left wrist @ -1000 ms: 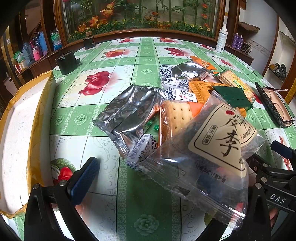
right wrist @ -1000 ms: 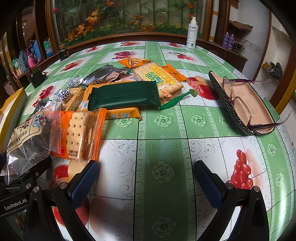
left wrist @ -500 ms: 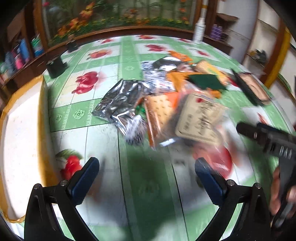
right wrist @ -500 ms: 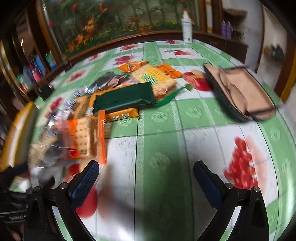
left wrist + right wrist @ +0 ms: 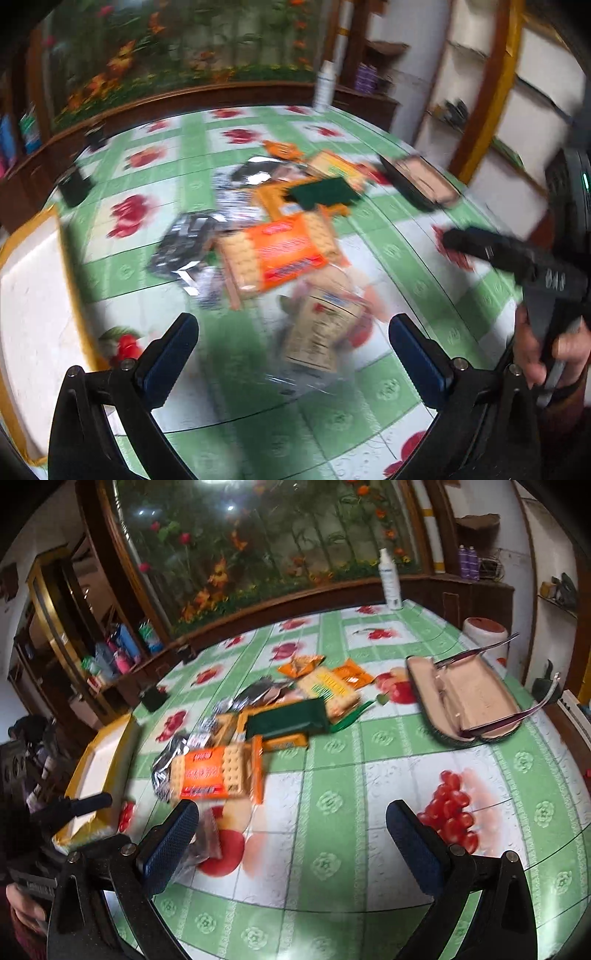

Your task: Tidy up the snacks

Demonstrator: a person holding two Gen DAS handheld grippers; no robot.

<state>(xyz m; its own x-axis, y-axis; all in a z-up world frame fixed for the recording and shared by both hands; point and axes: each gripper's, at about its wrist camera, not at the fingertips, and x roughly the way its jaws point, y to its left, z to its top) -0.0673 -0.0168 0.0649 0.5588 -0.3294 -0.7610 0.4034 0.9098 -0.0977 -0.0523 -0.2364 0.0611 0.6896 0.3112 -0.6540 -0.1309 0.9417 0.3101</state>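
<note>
The snacks lie in a loose pile on the table: an orange cracker packet [image 5: 216,773] rests flat at the near end, partly over a crumpled silver foil packet [image 5: 166,766], with a dark green packet [image 5: 286,720] behind it lying across an orange packet [image 5: 288,743]. Farther back are a yellow-and-green cracker packet [image 5: 328,690], two small orange packets [image 5: 301,664] [image 5: 351,675] and another silver packet [image 5: 262,694]. A clear bag with a beige printed label [image 5: 325,328] lies flat nearest the camera, just beside the orange cracker packet; motion blur makes its print unreadable.
</note>
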